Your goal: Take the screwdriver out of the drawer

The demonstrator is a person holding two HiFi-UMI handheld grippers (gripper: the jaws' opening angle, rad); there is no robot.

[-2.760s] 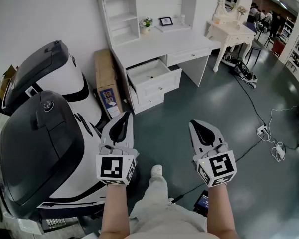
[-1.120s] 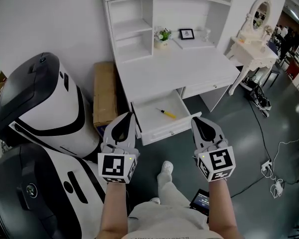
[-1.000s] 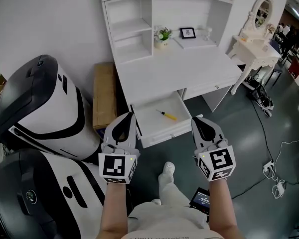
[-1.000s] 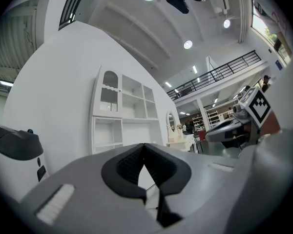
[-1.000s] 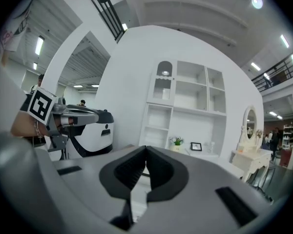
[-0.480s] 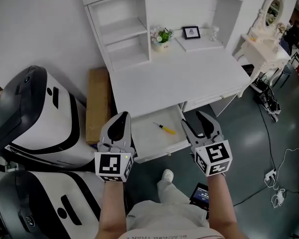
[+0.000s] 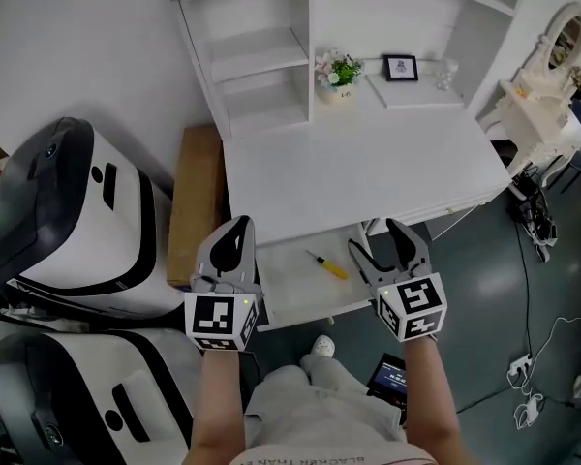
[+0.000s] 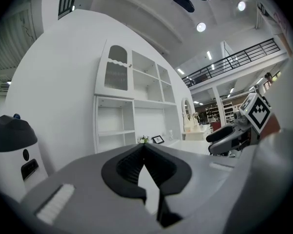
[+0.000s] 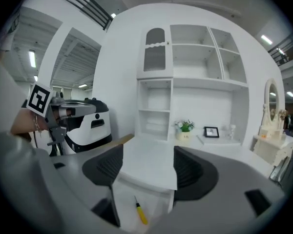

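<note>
A small screwdriver (image 7: 327, 265) with a yellow handle lies in the open white drawer (image 7: 283, 277) under the desk top. In the right gripper view the screwdriver (image 9: 140, 213) shows low between the jaws, still well ahead of them. My right gripper (image 7: 378, 239) hovers over the drawer's right end, its jaws opening wide with nothing between them. My left gripper (image 7: 234, 238) hangs at the drawer's left end, shut and empty. Its pads meet in the left gripper view (image 8: 144, 149).
The white desk (image 7: 358, 172) has a shelf hutch, a small plant (image 7: 341, 70) and a picture frame (image 7: 400, 67) at the back. A cardboard box (image 7: 192, 201) leans left of it, beside black-and-white machines (image 7: 68, 211). A tablet (image 7: 387, 377) lies on the floor by my foot.
Both grippers have come closer to the desk and now hang over the open drawer. The right jaws went from shut to wide open. The left jaws stayed shut.
</note>
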